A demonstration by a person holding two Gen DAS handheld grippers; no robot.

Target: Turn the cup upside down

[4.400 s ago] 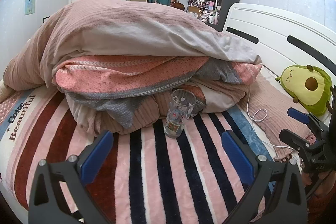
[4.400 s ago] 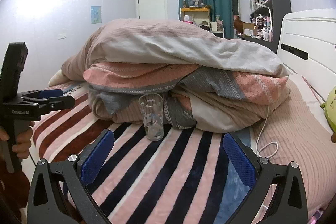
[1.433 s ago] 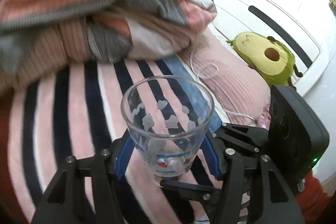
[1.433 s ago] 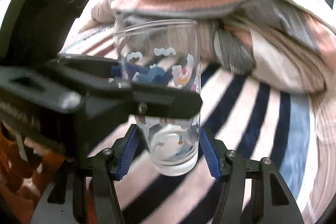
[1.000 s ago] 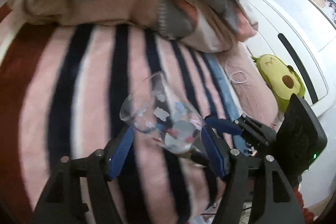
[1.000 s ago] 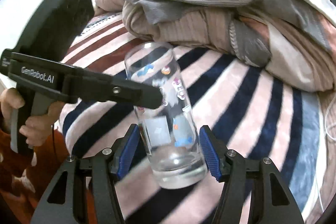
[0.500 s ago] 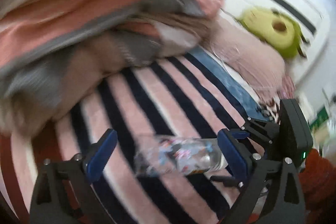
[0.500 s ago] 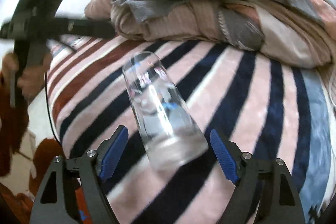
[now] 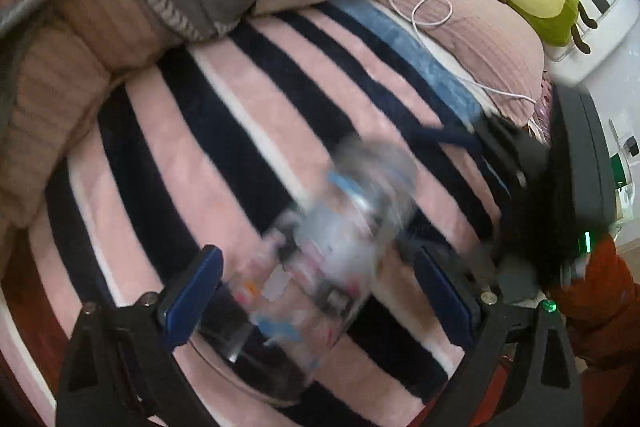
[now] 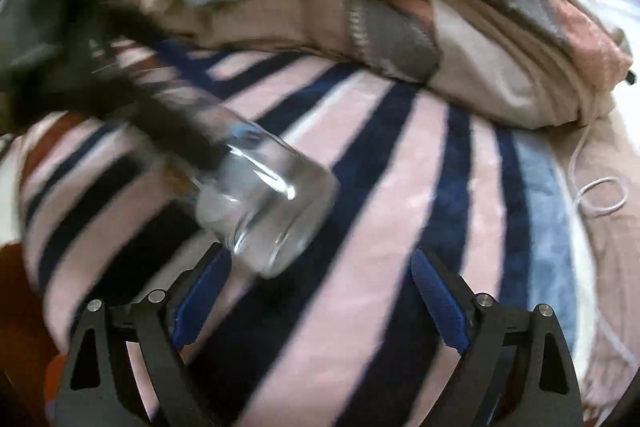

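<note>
The glass cup (image 9: 332, 259) lies tilted, nearly on its side, over the striped blanket (image 9: 256, 115), and motion blur smears most of it in both my views. In my left view it sits between my left gripper (image 9: 316, 295) pads, its mouth toward my camera and low, its thick base away toward the upper right. My left jaws stand wide, with a gap showing on each side of the glass, so I judge them to grip nothing, though the blur leaves me unsure whether the right pad grazes it. In my right view the cup's heavy base (image 10: 272, 211) points toward me, just above and left of centre of my right gripper (image 10: 316, 291), whose jaws are also spread wide and empty, the left pad just beside the glass. The long axis runs from that base up and left, under the dark blurred body of my other tool. I judge the cup is mid-turn, not yet standing on its rim. My left jaws straddle it and are the nearer pair; closing them across the barrel, square to the long axis, would let me carry the base upward. The soft blanket may let the rim settle crooked.
</note>
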